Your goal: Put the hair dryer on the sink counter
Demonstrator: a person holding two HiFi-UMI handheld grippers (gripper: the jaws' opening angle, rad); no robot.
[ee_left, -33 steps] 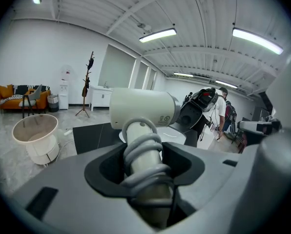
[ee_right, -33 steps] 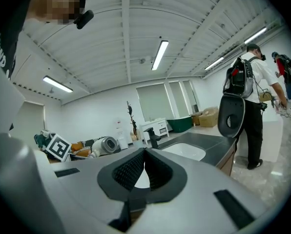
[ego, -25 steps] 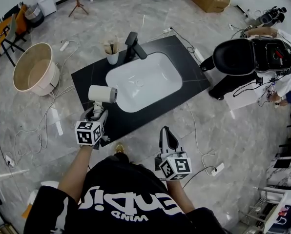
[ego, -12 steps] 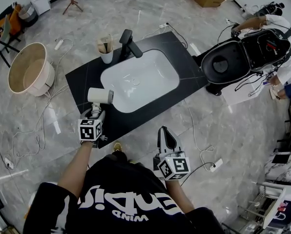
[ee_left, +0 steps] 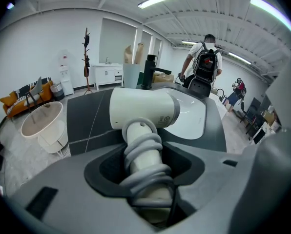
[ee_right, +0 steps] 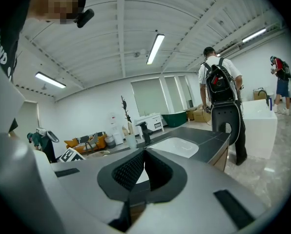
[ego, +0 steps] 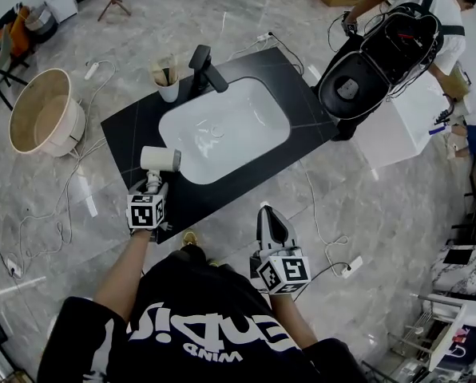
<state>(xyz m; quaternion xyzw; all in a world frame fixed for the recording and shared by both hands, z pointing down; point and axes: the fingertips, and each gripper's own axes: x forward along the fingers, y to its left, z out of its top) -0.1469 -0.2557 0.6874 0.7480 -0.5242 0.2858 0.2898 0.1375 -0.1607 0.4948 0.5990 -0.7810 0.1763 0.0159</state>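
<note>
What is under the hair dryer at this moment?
The black sink counter, beside the white basin. The hair dryer and the left gripper holding its cord-wrapped handle cover the spot beneath, so contact cannot be judged.

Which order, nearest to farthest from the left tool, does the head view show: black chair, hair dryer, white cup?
1. The hair dryer, gripped in the left tool, over the counter at its near-left part.
2. The white cup, far-left on the counter, beside the faucet.
3. The black chair, off to the far right, past the counter.
</note>
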